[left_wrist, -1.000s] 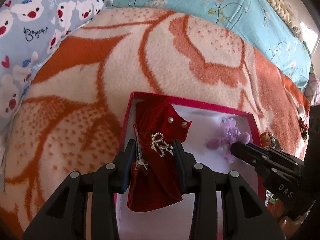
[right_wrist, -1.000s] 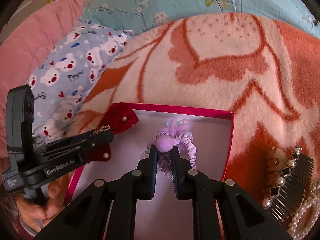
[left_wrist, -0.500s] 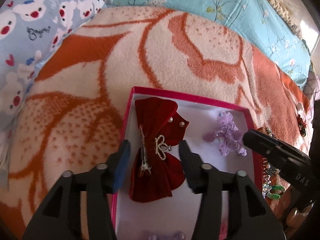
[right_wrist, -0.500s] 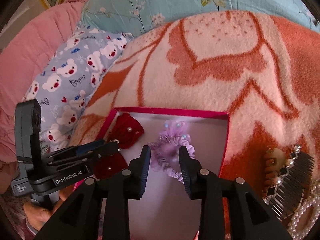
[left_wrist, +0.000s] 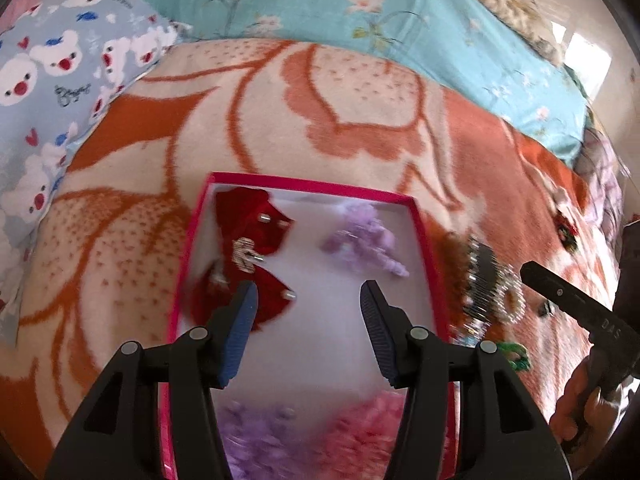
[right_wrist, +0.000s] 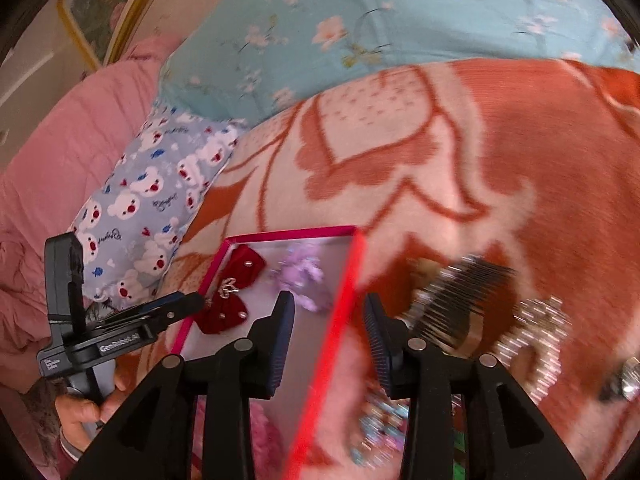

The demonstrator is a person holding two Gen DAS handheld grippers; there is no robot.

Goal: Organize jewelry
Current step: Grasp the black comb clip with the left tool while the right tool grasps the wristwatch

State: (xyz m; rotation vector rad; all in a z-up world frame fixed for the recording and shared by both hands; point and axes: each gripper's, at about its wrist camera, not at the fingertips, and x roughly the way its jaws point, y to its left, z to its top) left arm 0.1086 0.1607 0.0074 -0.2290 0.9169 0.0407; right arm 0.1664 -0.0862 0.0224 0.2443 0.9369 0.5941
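Observation:
A pink-rimmed box (left_wrist: 304, 186) (right_wrist: 348, 280) with a white floor lies on the blanket. A red velvet bow (left_wrist: 248, 248) (right_wrist: 232, 292) with pearls and a sparkly clip lies at its left. A lilac scrunchie (left_wrist: 364, 240) (right_wrist: 300, 276) lies beside it. My left gripper (left_wrist: 308, 312) is open and empty above the box floor. My right gripper (right_wrist: 330, 320) is open and empty, straddling the box's right rim. A black hair comb with stones (left_wrist: 480, 276) (right_wrist: 460, 300) lies on the blanket right of the box.
A purple (left_wrist: 256, 436) and a pink fluffy item (left_wrist: 360, 432) lie in the box's near end. Sparkly clips (right_wrist: 536, 340), beads (right_wrist: 376, 432) and a green piece (left_wrist: 516, 354) lie on the orange blanket (left_wrist: 360, 112). A bear-print pillow (right_wrist: 156, 196) is at the left.
Both grippers have opened, releasing the red bow and the lilac scrunchie into the box, and have pulled back. The right gripper has swung right over the box rim.

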